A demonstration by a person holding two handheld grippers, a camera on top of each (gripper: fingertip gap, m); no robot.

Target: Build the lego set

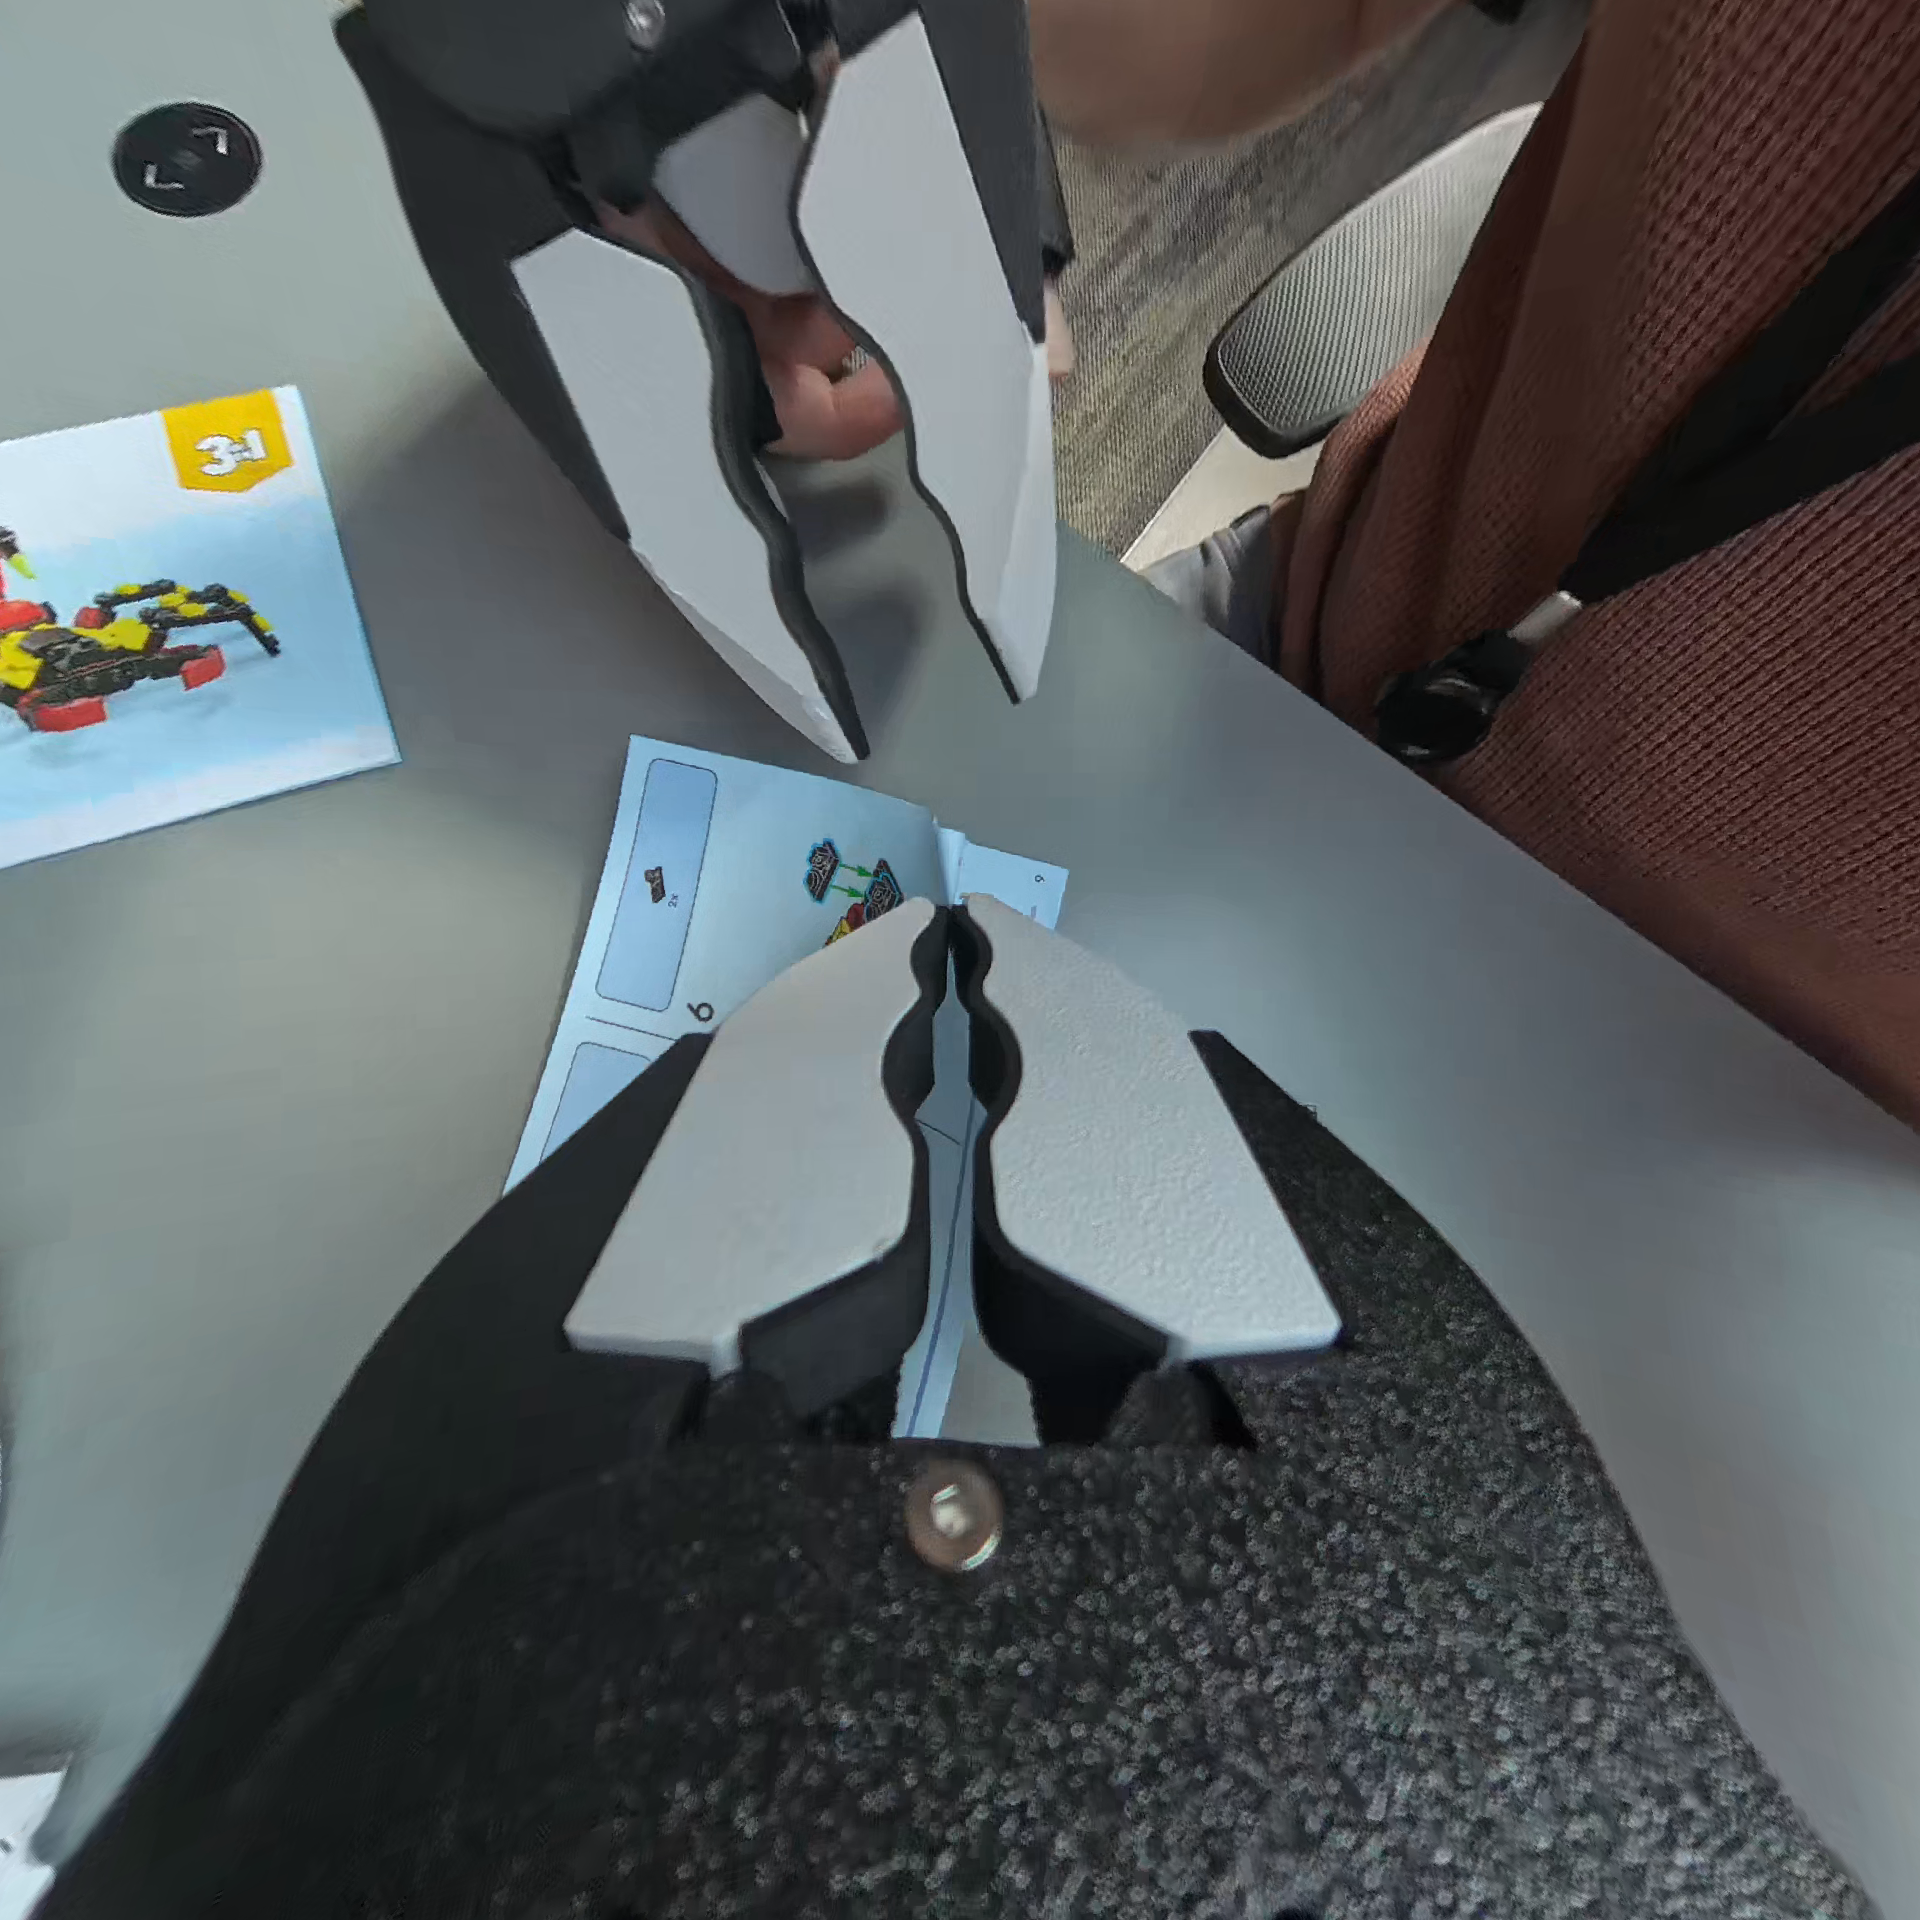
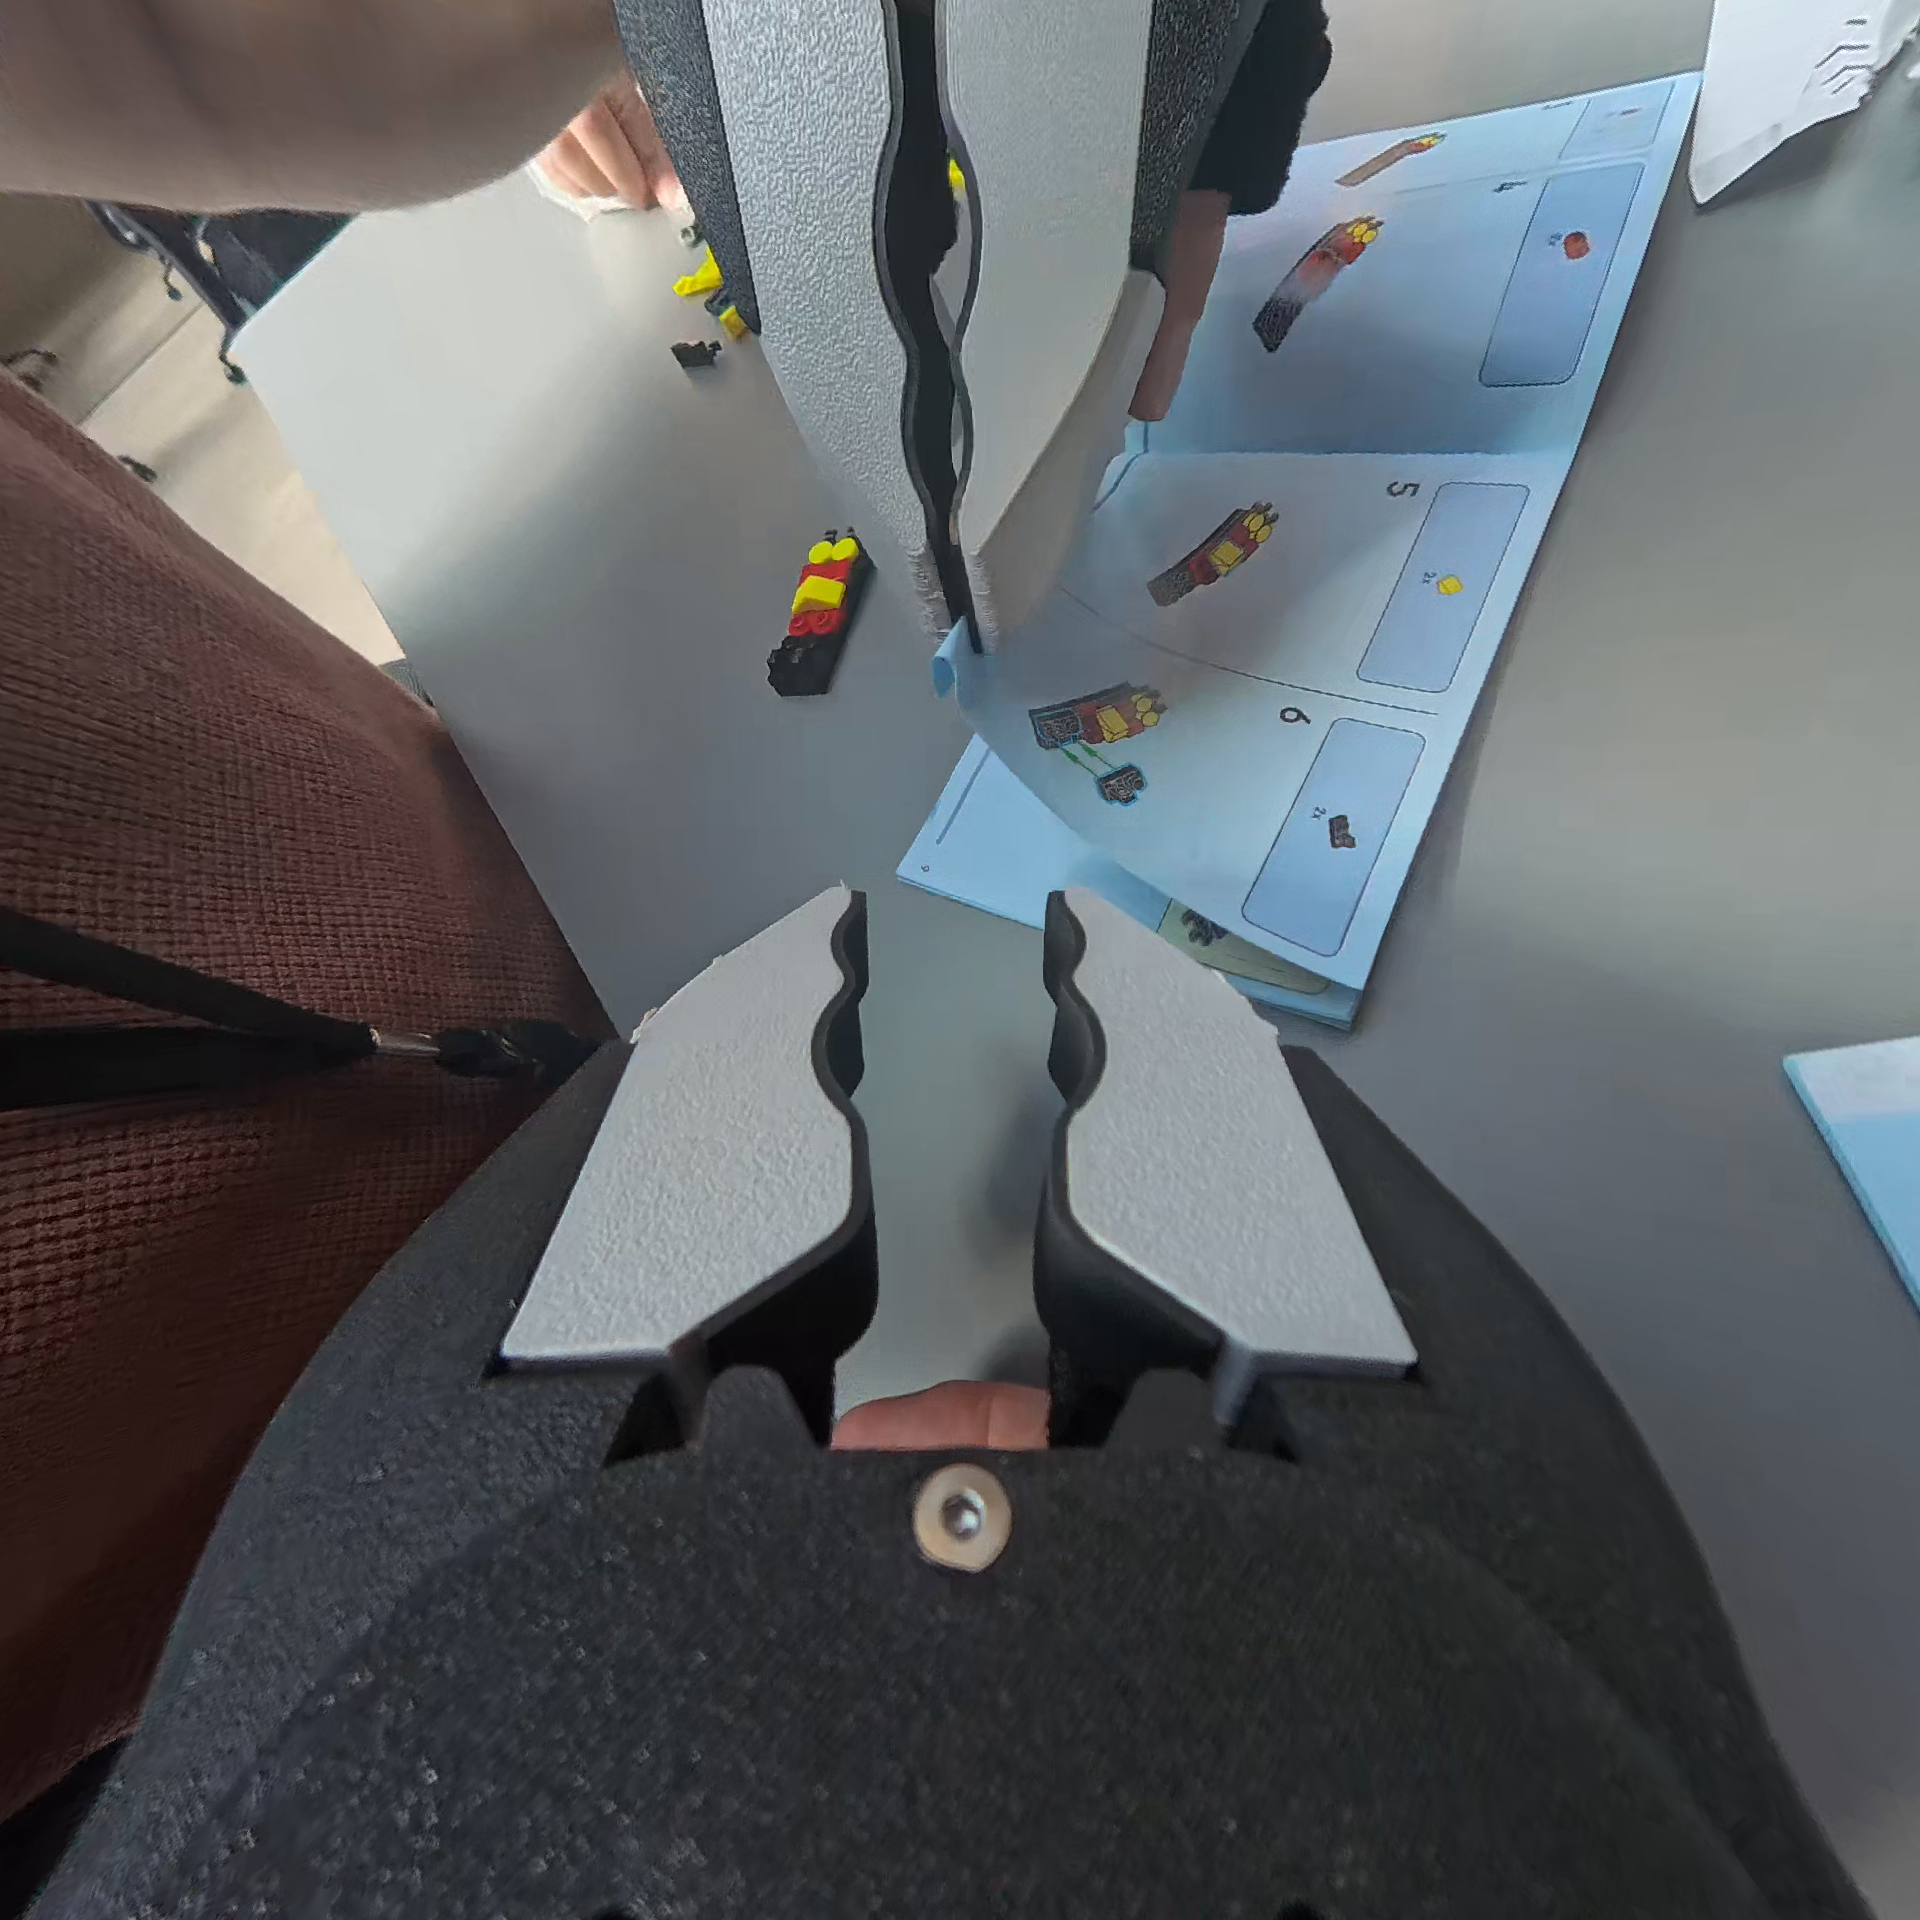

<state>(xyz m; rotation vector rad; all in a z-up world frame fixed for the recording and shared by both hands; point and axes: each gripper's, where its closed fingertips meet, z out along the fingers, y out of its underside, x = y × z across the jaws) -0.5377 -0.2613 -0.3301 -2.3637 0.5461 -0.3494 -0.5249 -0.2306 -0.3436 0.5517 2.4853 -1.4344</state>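
My left gripper is shut on the corner of a page of the open light-blue instruction booklet. In the right wrist view the left gripper comes down from above and holds that page lifted and curled over the booklet. My right gripper is open and empty, low over the grey table just short of the booklet's near edge. It also shows in the left wrist view. A small black, red and yellow lego build lies on the table left of the booklet.
Loose yellow and black bricks lie farther back. A second booklet lies to the side. A white sheet sits at the far corner. The table edge runs next to a person in a brown knit top. The gap from one gripper's tips to the other's is roughly 4 centimeters.
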